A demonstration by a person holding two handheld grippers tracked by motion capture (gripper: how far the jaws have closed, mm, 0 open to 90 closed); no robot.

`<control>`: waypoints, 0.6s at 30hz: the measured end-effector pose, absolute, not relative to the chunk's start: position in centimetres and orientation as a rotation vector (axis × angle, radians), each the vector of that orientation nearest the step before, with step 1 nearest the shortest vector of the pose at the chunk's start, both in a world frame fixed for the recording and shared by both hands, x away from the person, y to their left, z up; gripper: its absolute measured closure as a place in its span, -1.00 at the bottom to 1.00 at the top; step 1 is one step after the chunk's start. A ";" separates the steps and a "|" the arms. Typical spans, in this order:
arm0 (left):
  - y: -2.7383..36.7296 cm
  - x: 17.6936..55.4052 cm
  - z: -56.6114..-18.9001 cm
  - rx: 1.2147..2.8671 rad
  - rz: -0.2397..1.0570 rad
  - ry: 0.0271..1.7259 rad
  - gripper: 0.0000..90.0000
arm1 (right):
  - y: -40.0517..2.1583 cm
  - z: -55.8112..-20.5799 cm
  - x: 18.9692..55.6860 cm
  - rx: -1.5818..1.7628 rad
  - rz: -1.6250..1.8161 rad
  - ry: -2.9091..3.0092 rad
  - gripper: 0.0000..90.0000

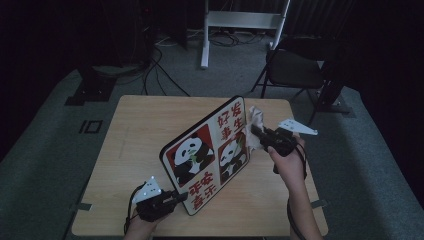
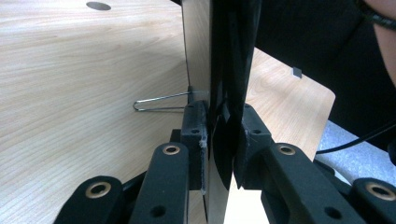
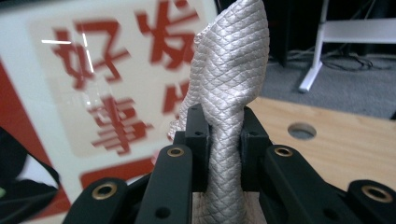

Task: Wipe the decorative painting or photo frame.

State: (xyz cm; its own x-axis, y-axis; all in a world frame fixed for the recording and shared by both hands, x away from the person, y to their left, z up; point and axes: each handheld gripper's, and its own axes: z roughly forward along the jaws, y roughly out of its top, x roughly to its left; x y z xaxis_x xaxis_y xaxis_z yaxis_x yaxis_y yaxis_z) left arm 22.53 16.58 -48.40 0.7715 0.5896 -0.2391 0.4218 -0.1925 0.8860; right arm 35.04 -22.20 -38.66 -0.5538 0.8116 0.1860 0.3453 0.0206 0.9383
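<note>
Nearest, at the counter's (image 1: 130,130) front edge: left gripper (image 1: 176,196) clamped on the lower corner of the panda picture board (image 1: 207,152), jaws pinching its thin edge from both faces. Seen along those jaws in the left gripper view (image 2: 223,140), the board (image 2: 196,51) stands upright on edge, pale back to one side, dark face to the other, with a thin wire stand leg (image 2: 159,103) jutting from its back and lying on the wood.

A little farther, at the right: right gripper (image 1: 256,132) held up off the counter by a hand (image 1: 289,162), shut tight on a cream cloth (image 1: 255,125). In the right gripper view (image 3: 223,154), a bunched, quilt-patterned cloth (image 3: 231,79) squeezed between the two pads and rising above them in a twisted peak, touching or just beside the board's upper right part by the red characters.

Between the two grippers: the board propped on its long edge, running diagonally from near left to far right, printed face toward the person, showing two pandas on red and white panels and red Chinese characters (image 3: 112,107) on white.

Beyond the counter: grey carpet, a black folding chair (image 1: 295,67) at the far right, a white frame stand (image 1: 240,22) at the far centre, black cables (image 1: 150,70) trailing across the floor at the far left.
</note>
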 end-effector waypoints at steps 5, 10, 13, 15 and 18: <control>16.6 22.5 -48.4 1.823 0.186 0.781 0.72 | -21.6 -36.8 35.0 1.129 1.601 1.880 0.74; 16.6 22.5 -48.4 1.825 0.189 0.781 0.72 | -20.7 -35.4 35.1 1.081 1.611 1.884 0.74; 16.6 22.5 -48.4 1.824 0.187 0.779 0.72 | -20.1 -34.4 35.2 1.055 1.636 1.875 0.74; 16.6 22.5 -48.4 1.824 0.183 0.779 0.72 | -20.0 -34.1 35.3 1.046 1.642 1.877 0.74; 16.6 22.5 -48.4 1.826 0.189 0.781 0.73 | -19.2 -33.3 35.4 1.017 1.673 1.869 0.74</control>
